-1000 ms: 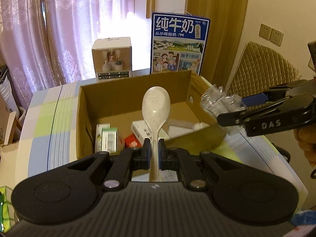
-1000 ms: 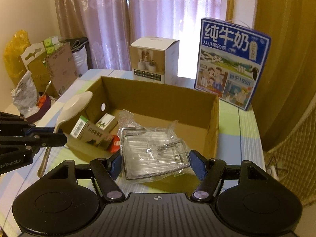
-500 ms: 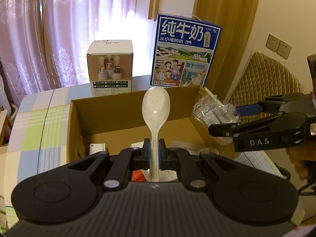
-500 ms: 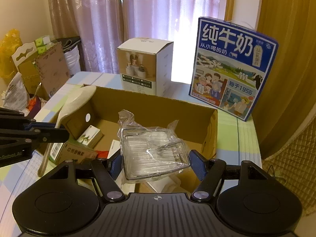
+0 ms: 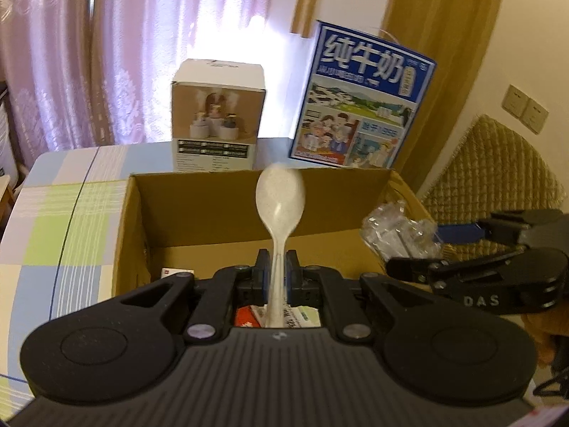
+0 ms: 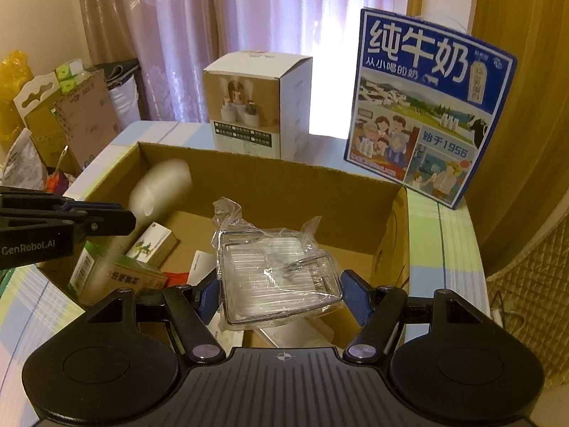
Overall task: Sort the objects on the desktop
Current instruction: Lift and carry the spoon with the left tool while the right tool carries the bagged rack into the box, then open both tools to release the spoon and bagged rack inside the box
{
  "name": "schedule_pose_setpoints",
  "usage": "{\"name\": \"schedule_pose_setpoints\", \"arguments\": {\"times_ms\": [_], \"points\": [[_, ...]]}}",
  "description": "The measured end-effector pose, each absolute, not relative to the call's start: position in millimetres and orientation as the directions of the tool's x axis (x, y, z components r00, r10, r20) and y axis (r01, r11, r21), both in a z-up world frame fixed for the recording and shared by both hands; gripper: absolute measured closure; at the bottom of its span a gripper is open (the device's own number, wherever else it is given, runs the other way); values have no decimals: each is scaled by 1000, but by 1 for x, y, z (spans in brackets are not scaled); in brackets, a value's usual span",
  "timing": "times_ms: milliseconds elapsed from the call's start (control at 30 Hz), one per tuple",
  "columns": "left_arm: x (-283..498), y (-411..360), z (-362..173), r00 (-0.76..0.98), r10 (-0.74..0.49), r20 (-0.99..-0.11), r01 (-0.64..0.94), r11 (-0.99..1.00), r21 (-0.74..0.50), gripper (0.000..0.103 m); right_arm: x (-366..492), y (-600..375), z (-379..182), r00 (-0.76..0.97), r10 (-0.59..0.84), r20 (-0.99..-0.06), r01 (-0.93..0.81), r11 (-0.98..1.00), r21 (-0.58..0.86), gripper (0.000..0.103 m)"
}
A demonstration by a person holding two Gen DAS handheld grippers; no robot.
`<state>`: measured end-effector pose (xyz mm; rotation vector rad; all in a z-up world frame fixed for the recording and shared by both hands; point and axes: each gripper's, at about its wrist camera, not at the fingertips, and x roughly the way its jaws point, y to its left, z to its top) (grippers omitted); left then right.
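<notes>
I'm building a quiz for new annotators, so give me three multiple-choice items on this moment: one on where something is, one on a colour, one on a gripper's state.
1. Where is the spoon?
A. Lying on the tablecloth
B. Clamped by its handle in the left gripper, bowl up over the cardboard box
C. Standing on the white carton

2. What is the main colour of the tall milk carton behind the box?
A. Blue
B. Red
C. Green

3. How is the right gripper?
A. Shut and empty
B. Open and empty
C. Closed on a clear plastic packet

Answers:
1 B: the handle runs between the pads, with the box below.
2 A: its front is blue with white characters.
3 C: both blue pads press on the packet's sides.
</notes>
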<state>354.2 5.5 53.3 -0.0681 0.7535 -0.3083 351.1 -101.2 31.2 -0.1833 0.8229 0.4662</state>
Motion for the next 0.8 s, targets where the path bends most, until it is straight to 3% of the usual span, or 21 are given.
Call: {"name": "schedule_pose_setpoints", "arguments": {"times_ms": [800], "points": [[325,16,48,691,-275,-668,254,958,-132,89,353,-92,21,574,314,-756,-456,890,23,36]]}}
